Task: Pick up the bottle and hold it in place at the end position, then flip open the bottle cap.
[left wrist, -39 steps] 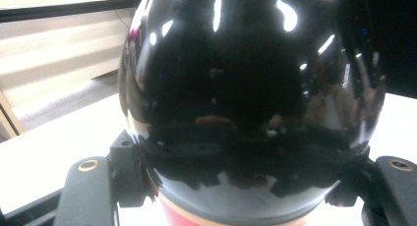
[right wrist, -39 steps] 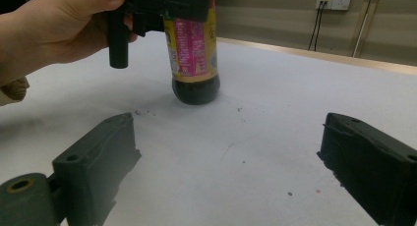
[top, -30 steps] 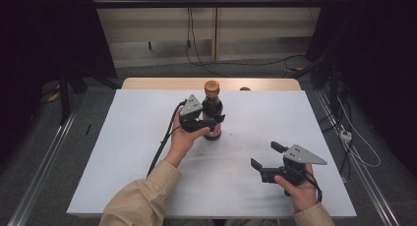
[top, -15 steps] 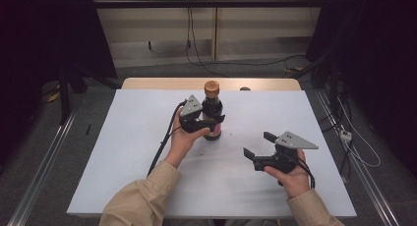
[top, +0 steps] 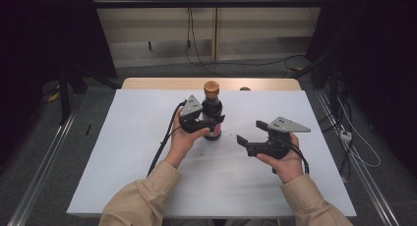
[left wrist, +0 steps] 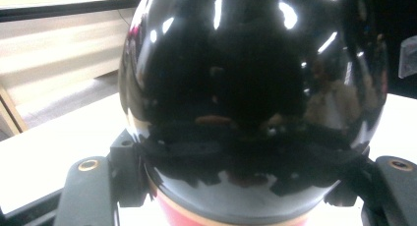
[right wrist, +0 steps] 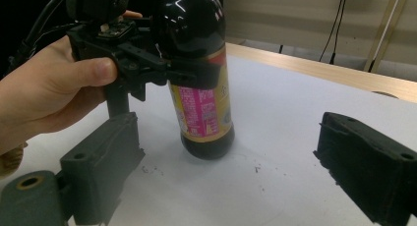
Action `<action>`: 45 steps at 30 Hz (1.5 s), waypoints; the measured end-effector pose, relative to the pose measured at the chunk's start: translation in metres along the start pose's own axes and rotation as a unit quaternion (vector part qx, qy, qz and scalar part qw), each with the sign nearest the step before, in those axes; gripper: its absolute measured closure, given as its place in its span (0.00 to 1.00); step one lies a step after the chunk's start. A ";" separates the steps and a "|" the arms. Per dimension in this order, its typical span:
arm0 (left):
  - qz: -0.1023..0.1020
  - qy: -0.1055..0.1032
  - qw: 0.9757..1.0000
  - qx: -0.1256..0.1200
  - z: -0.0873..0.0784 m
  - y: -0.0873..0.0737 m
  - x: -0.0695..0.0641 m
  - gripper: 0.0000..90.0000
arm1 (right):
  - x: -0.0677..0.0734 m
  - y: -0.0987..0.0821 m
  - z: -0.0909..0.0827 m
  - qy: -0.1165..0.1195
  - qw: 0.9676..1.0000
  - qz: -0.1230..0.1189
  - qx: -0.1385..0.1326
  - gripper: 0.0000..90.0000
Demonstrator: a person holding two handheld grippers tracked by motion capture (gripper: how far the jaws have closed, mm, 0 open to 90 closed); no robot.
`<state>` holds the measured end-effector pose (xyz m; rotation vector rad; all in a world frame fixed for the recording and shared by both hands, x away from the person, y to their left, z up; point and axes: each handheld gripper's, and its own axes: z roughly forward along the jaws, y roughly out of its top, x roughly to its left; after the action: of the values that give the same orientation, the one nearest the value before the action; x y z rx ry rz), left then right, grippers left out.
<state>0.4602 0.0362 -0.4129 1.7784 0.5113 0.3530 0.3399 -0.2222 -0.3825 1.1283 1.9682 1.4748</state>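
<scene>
The table [top: 147, 177] carries one landmark, a dark bottle [top: 212, 113] standing upright near its far middle, brown cap on. It looks nearly full of dark liquid above its pink label. The left gripper [top: 204, 123] is clamped around the bottle's body, jaws pressed on the glass. The right gripper [top: 248, 137], a second ago low and well right of the bottle, has lifted and swung toward it; its jaws have just been closing slightly but stand apart with nothing between them. Likely it is heading for the cap.
</scene>
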 end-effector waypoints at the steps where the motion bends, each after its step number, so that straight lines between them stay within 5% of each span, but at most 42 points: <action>1: 0.000 0.000 1.000 0.000 0.000 0.000 0.000 0.33 | 0.000 0.002 0.001 0.003 1.000 0.001 0.000 0.13; 23: -0.004 0.001 1.000 0.001 0.000 0.000 0.000 0.33 | 0.002 0.040 0.024 0.005 1.000 -0.026 0.014 0.16; 37: -0.012 0.007 1.000 0.013 -0.002 -0.002 -0.002 0.32 | -0.005 0.059 0.027 0.003 0.999 -0.033 0.013 0.41; 39: -0.010 0.011 0.999 0.034 -0.001 -0.006 -0.001 0.31 | -0.005 0.062 0.027 0.006 0.999 -0.033 0.011 0.46; 45: -0.014 0.013 0.999 0.029 -0.002 -0.010 -0.001 0.31 | 0.001 0.072 0.032 0.029 0.998 -0.046 0.013 0.64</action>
<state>0.4567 0.0396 -0.4223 1.8228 0.5685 0.3453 0.3879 -0.1958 -0.3266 1.0024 2.0554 1.4547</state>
